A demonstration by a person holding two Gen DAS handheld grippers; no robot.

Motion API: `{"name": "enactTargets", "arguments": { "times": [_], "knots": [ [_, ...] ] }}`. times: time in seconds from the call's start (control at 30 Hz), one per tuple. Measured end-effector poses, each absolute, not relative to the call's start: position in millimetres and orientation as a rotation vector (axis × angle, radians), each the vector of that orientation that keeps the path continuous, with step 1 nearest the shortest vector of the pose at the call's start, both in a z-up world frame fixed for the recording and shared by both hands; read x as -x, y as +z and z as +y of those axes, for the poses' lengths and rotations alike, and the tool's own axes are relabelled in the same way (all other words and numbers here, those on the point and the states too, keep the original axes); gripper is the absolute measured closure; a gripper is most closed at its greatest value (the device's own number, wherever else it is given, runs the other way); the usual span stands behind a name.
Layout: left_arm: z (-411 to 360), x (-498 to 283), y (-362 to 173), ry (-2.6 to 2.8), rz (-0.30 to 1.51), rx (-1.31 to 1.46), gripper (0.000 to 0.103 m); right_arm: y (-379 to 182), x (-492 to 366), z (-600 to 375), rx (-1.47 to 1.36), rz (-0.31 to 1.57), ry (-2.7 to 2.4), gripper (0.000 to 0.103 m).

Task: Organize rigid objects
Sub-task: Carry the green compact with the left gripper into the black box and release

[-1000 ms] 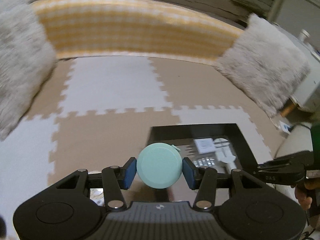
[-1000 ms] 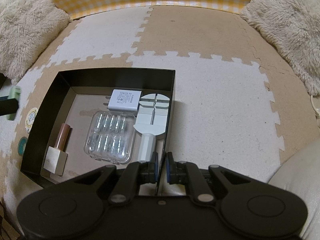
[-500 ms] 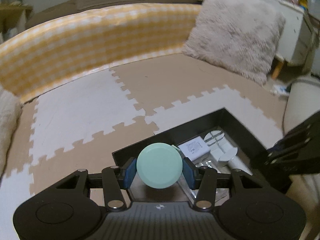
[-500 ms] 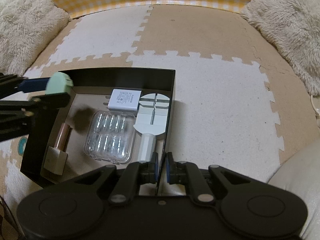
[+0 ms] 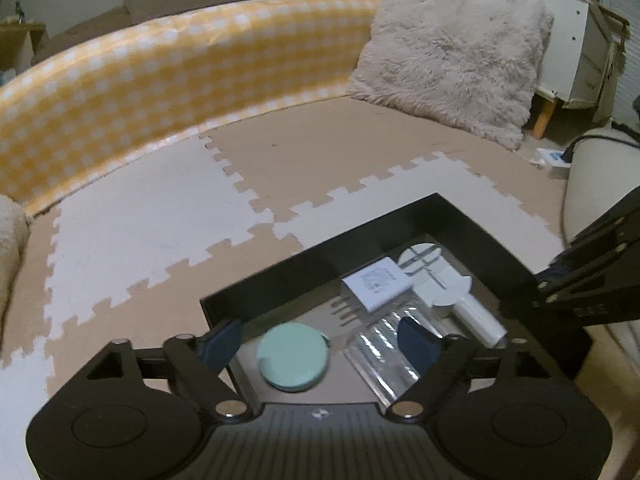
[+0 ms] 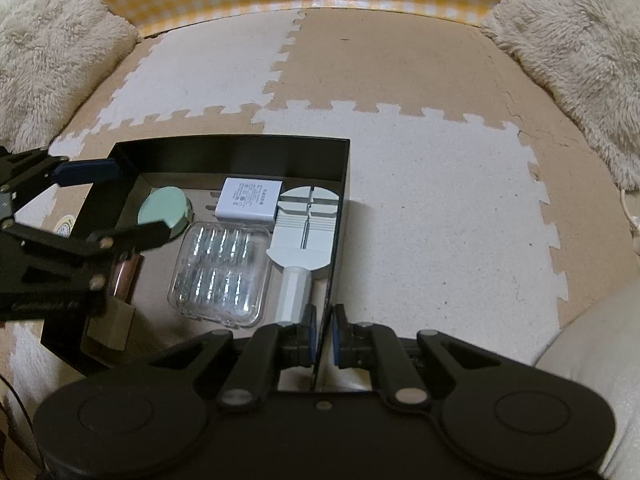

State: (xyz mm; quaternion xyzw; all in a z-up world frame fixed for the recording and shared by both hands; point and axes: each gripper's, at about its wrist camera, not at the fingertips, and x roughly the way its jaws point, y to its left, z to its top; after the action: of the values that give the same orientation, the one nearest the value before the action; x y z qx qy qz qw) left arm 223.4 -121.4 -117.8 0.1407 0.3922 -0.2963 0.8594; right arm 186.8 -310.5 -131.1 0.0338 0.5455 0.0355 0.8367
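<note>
At the near rim of the shallow black cardboard box (image 6: 244,148), the right gripper (image 6: 324,334) is clamped on the thin side wall. Inside lie a clear plastic ridged case (image 6: 220,276), a white watch-link tool (image 6: 306,226), a white charger block (image 6: 250,199) and the round mint-green disc (image 5: 293,357), resting free between the spread-apart fingers of the left gripper (image 5: 320,342). Beyond: beige-and-white foam puzzle mat (image 6: 420,168).

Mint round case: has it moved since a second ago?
Yes. The mint round case went from outside the black box into its far-left corner, released by the open left claw.
</note>
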Motion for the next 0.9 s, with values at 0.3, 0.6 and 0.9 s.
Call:
{"name": "enactTargets", "arguments": {
  "times": [0.3,0.6,0.9],
  "knots": [
    [-116,-212,-109,-0.639,0.875,-0.231,0.009,-131,-187,-311,-0.073,1.154,0.076,0.095],
    [-113,-204,-100,-0.642,0.872,-0.212,0.004,-130,-187,-311,-0.074,1.154,0.076,0.095],
    [-106,-196,-83,-0.627,0.848,-0.172,0.000,-130,-187,-311,-0.081,1.153,0.075,0.095]
  ]
}}
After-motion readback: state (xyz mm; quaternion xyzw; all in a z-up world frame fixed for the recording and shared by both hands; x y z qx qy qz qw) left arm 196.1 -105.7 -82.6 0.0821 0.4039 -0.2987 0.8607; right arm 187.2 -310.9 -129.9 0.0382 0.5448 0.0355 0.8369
